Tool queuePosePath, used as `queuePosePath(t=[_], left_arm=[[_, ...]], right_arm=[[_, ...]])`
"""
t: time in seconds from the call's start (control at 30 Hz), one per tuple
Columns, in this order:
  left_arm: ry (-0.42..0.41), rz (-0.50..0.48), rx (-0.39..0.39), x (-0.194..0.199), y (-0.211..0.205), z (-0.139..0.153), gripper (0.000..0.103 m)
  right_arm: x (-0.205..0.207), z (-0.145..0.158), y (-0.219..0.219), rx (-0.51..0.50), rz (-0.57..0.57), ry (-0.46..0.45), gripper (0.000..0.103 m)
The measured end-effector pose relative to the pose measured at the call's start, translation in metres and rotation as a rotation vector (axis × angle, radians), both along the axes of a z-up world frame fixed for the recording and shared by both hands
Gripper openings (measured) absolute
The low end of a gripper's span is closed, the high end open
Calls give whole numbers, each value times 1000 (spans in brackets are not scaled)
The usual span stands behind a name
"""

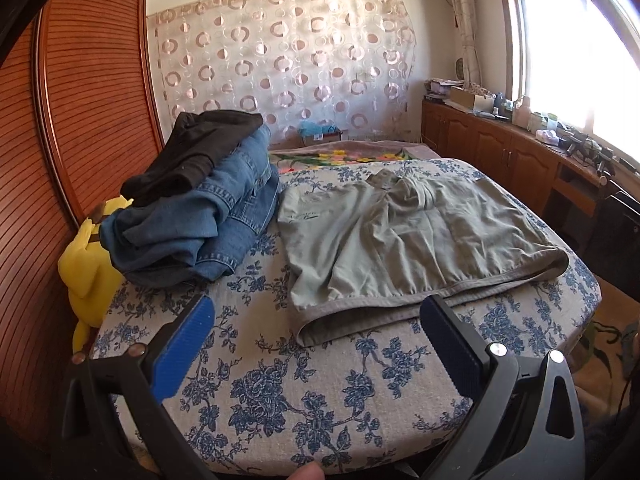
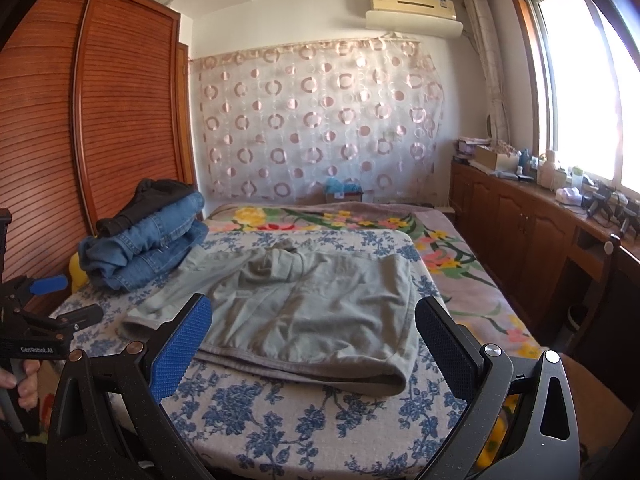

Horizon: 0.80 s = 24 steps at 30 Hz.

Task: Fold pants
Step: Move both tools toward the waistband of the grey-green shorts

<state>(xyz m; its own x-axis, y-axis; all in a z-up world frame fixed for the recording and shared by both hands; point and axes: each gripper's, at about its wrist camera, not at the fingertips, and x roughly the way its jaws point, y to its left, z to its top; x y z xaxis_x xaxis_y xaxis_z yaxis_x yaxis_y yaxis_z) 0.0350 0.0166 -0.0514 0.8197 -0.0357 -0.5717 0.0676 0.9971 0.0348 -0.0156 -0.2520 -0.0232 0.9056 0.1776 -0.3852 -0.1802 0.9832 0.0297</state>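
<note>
The bed (image 2: 304,432), covered by a blue-flowered sheet, fills the near scene. On it, centre-right, lie the grey-green pants (image 1: 400,236), spread flat with the waistband near; how many layers they make is hard to tell. Far left sits a stack of jeans (image 1: 208,220) with a dark garment (image 1: 200,148) on top, and a yellow plush toy (image 1: 90,264) just beside it. The left hand-held gripper (image 1: 316,344) and right hand-held gripper (image 2: 314,344) both hover released, jaws spread wide, grasping nothing.
</note>
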Motion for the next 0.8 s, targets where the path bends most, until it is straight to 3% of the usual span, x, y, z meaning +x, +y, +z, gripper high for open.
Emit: queuePosePath(t=[0.5,0.8], left_arm=[[88,-11,14,24,20,-41,103],[113,-20,22,30,26,-54,103]], right_arm=[[18,-29,-30,-23,-12,84,102],[32,-55,-45,-91,-30,174,100]])
